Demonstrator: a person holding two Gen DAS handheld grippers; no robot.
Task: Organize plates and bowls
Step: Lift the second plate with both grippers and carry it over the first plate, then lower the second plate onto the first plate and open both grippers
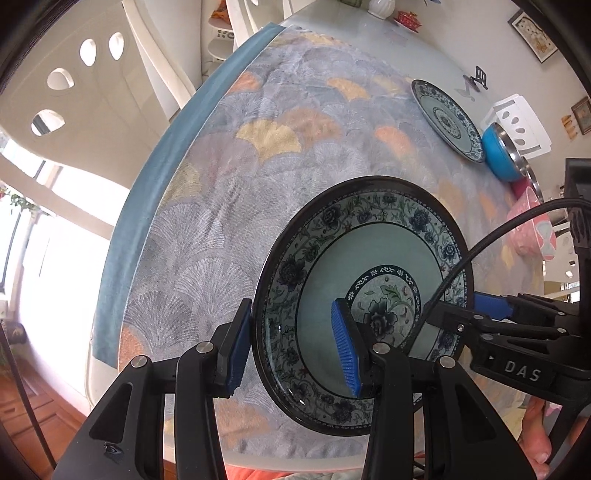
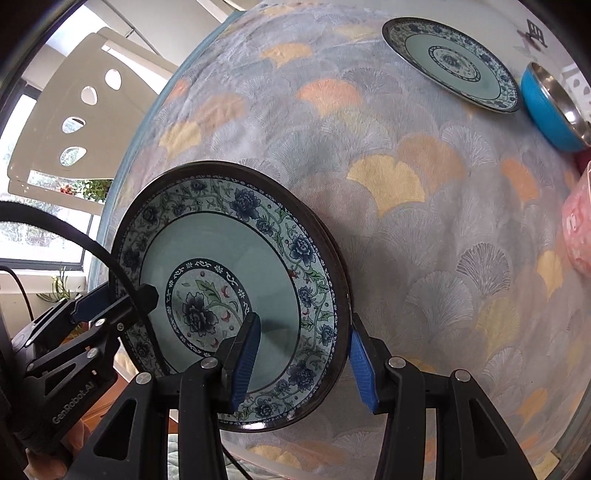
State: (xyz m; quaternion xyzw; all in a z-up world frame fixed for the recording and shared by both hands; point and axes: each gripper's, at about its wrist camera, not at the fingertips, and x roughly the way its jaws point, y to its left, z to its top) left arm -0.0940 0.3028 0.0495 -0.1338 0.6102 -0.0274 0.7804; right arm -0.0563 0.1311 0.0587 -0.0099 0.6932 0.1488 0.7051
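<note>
A blue-and-white floral plate (image 1: 376,266) with a dark rim is held over the near part of the patterned tablecloth. My left gripper (image 1: 291,345) straddles its left rim, one pad under, one on its face. My right gripper (image 2: 301,362) straddles its right rim (image 2: 236,266) the same way. Each gripper shows in the other's view: the right one (image 1: 491,317), the left one (image 2: 107,306). A second matching plate (image 1: 448,120) (image 2: 450,62) lies flat at the far right. A blue bowl (image 1: 504,155) (image 2: 554,110) with a steel inside sits beside it.
A pink container (image 1: 532,229) (image 2: 578,232) stands at the right edge. A white chair (image 1: 74,92) stands left of the table, another (image 1: 521,122) behind the bowl. A white vase (image 1: 382,7) and a red dish (image 1: 408,18) are at the far end.
</note>
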